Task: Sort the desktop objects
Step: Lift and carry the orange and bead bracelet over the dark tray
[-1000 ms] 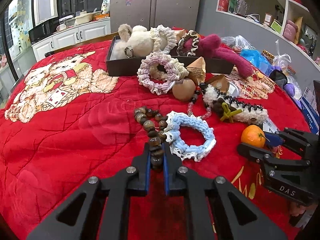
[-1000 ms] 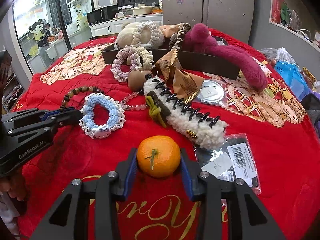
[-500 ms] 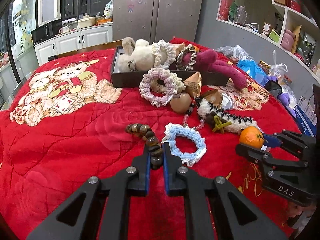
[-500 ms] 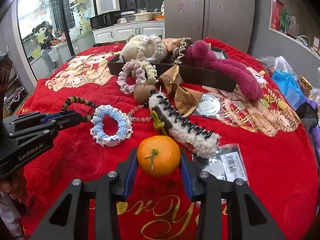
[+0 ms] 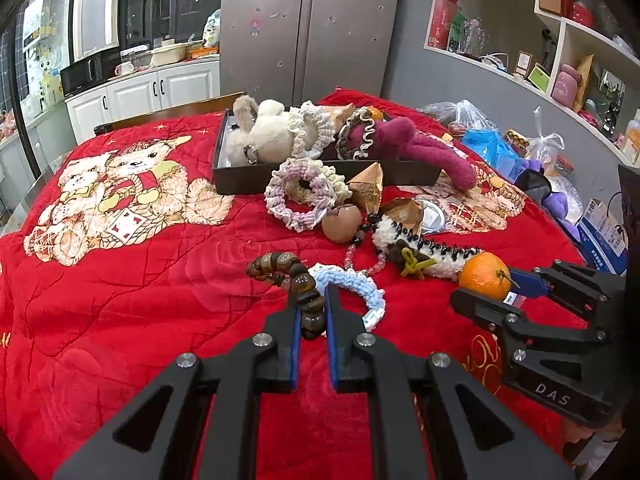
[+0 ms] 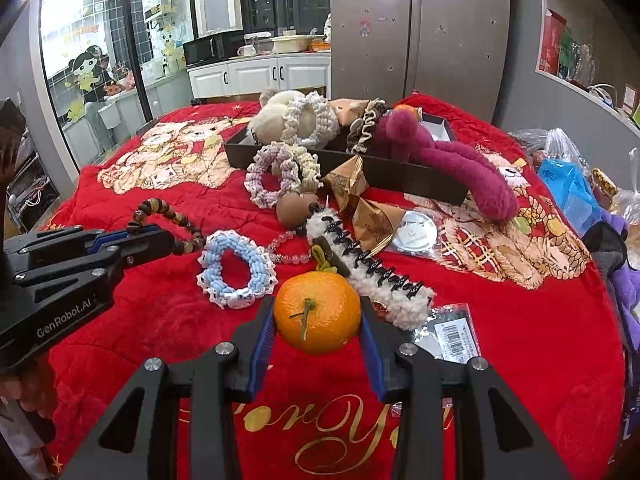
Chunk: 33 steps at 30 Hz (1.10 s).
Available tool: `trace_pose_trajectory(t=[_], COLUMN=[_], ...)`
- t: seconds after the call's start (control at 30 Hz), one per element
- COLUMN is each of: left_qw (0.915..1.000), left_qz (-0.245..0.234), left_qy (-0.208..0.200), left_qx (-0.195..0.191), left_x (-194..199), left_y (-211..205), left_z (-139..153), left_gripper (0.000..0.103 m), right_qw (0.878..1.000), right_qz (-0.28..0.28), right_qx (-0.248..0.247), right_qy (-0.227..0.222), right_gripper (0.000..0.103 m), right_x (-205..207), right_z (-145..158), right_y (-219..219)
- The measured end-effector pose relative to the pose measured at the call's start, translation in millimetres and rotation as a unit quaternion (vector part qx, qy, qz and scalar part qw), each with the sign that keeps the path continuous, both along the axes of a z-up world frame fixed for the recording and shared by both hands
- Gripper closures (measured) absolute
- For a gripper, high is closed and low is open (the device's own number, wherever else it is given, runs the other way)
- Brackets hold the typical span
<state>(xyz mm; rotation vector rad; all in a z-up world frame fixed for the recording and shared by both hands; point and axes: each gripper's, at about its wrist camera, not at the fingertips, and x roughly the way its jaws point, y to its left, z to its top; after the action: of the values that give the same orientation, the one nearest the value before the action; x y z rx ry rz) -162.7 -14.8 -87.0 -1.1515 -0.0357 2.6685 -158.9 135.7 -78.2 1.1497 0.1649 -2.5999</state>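
Observation:
My left gripper (image 5: 311,312) is shut on a brown wooden bead bracelet (image 5: 286,270) and holds it lifted off the red blanket; the bracelet also shows in the right wrist view (image 6: 168,216). My right gripper (image 6: 318,314) is shut on an orange tangerine (image 6: 317,312) and holds it above the blanket; the tangerine also shows in the left wrist view (image 5: 484,275). A blue crocheted scrunchie (image 6: 236,272) lies between the two grippers. A dark tray (image 5: 224,184) at the back holds plush toys and scrunchies.
On the blanket lie a pink-cream scrunchie (image 5: 298,194), a brown egg-shaped thing (image 5: 342,222), a fluffy white hair clip (image 6: 372,264), gold snack packets (image 6: 374,222), a clear bead bracelet (image 6: 288,248) and barcode bags (image 6: 450,330). Bags crowd the right edge (image 6: 568,188).
Both grippers have risen and drawn back. The bead bracelet has lifted off the blanket in my left gripper, and the tangerine has risen in my right.

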Motion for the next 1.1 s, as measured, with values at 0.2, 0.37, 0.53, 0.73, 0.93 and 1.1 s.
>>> trace_pose_trajectory(t=[0.2,0.37,0.53,0.73,0.93,1.1], left_qw=[1.0000,0.9999,0.9999,0.9998,0.9997,0.9996], left_qz=[-0.004,-0.005,-0.001,-0.001,-0.008,-0.019], left_qy=[0.003,0.011,0.014,0.018,0.017,0.016], left_qx=[0.002,0.003,0.010,0.011,0.013,0.011], left_x=[-3.2,-8.2,-16.3,-30.5,-43.7,-57.0], left_y=[3.3,6.3,4.6,2.0,6.1,13.2], left_z=[7.9,19.4,28.7,39.1,46.6,50.6], left_gripper=[0.092,0.092,0.092,0.092,0.092,0.092], right_qw=[1.000,1.000,0.999,0.998,0.998,0.999], right_qz=[-0.007,-0.013,-0.017,-0.013,-0.010,-0.010], right_qx=[0.000,0.000,-0.006,-0.010,-0.019,-0.025], right_qy=[0.013,0.026,0.041,0.055,0.052,0.047], right_gripper=[0.063,0.063,0.063,0.063,0.063,0.063], right_x=[0.4,-5.1,-14.0,-23.9,-33.8,-44.5], right_z=[10.9,23.6,39.6,55.9,58.1,58.1], right_y=[-0.2,-0.7,0.2,-4.6,-8.5,-10.4])
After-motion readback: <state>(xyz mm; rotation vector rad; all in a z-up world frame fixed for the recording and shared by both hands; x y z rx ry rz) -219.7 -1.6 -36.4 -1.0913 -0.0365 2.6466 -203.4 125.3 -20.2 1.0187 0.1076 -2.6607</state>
